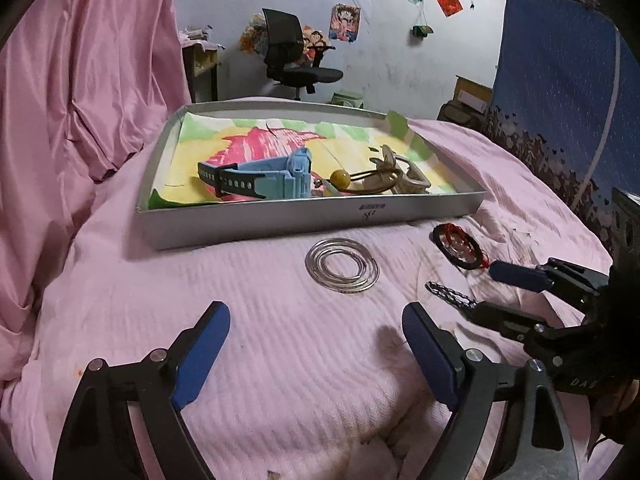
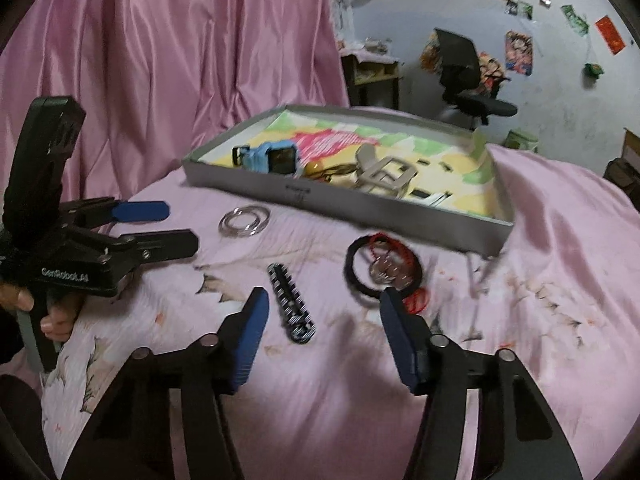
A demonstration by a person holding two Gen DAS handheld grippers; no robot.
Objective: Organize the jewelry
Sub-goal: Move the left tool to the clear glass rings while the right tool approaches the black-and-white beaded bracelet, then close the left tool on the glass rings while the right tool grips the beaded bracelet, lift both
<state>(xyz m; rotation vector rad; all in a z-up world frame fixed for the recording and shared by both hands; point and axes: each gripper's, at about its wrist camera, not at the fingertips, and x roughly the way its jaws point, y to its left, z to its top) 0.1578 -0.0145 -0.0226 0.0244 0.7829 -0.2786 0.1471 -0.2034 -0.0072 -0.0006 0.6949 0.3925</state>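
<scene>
Tongs [image 2: 320,316] agape beside far-pointing hair clip [image 2: 291,306]

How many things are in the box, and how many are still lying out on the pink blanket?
In the box: 3 (blue watch, yellow bead hair tie, beige buckle)
On the pink blanket: 3 (stack of clear bangles, black and red bracelets, black-and-white hair clip)
Total: 6

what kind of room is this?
Probably a bedroom or dorm: a pink quilted bedspread as work surface, a black office chair, and cartoon posters taped on the white wall.
</scene>
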